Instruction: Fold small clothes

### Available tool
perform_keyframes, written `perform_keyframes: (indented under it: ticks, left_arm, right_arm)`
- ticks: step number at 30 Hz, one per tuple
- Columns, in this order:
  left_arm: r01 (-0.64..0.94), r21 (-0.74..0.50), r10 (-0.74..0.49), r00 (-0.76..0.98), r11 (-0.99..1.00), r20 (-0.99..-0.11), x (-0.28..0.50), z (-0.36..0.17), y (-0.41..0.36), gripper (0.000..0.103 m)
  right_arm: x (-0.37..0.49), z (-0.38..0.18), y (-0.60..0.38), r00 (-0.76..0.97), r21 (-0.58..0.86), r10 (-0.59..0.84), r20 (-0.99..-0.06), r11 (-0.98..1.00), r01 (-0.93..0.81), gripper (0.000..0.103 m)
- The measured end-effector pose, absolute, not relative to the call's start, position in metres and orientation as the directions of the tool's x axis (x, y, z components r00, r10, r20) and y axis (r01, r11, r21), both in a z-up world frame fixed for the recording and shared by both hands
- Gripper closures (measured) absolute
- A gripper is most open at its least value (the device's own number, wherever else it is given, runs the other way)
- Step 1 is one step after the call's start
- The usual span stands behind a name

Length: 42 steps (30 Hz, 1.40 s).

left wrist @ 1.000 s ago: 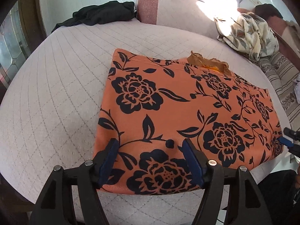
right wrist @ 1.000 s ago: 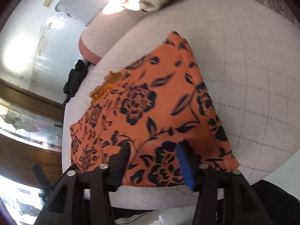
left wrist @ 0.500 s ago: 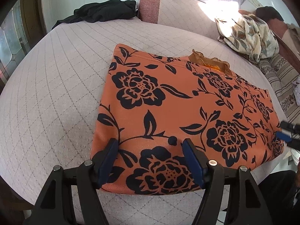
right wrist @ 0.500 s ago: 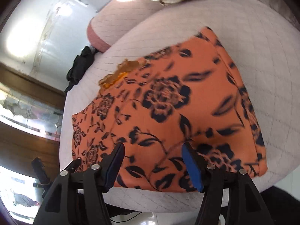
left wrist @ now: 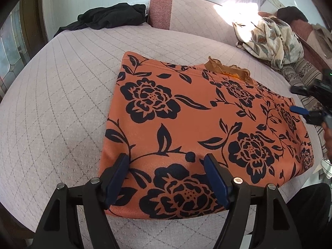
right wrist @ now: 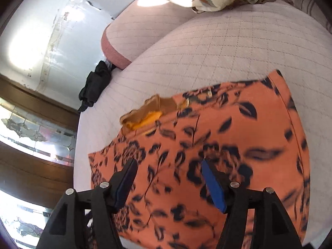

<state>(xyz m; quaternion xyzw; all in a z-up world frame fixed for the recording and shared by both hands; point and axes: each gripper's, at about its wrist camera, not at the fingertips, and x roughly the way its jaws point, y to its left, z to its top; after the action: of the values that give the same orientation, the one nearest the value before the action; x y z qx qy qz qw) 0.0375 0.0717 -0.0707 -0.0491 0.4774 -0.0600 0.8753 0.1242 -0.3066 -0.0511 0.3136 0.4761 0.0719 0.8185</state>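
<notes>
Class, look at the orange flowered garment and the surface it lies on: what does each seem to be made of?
Orange flowered garment: looks like a smooth, matte woven or knit fabric, lying flat with a crisp printed pattern; the exact fibre cannot be told. Surface: a pale quilted textile, judging by its stitched diamond grid and soft, matte look.

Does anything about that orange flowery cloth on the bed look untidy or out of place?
Mostly neat: the orange floral garment lies flat on the quilted bed. One oddity: a brown-and-yellow frilly piece pokes out past its far edge, breaking the straight outline.
</notes>
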Motion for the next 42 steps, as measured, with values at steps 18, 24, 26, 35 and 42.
perform_keyframes:
  ticks: [18,24,26,35,42]
  left_arm:
    - [0.026,-0.155,-0.142,0.575,0.988,-0.806,0.039,-0.066,0.072,0.027]
    - [0.039,-0.113,-0.114,0.605,0.993,-0.788,0.032,-0.048,0.055,0.027]
    - [0.057,-0.092,-0.108,0.615,0.994,-0.781,0.029,-0.039,0.045,0.027]
    - [0.062,-0.027,-0.058,0.59,0.998,-0.806,0.027,-0.039,0.003,0.027]
    - [0.088,-0.012,-0.06,0.573,0.996,-0.817,0.026,-0.044,-0.015,0.027]
  right_arm:
    - [-0.002,-0.058,-0.384,0.71,0.752,0.38,-0.593,0.577,0.319,0.033]
    - [-0.068,-0.121,-0.357,0.649,0.792,0.469,-0.599,0.467,0.394,0.032]
    - [-0.068,-0.133,-0.358,0.661,0.804,0.467,-0.588,0.429,0.412,0.032]
    - [-0.055,-0.136,-0.396,0.763,0.852,0.385,-0.519,0.296,0.431,0.032]
    - [-0.052,-0.127,-0.401,0.771,0.848,0.365,-0.522,0.325,0.419,0.04]
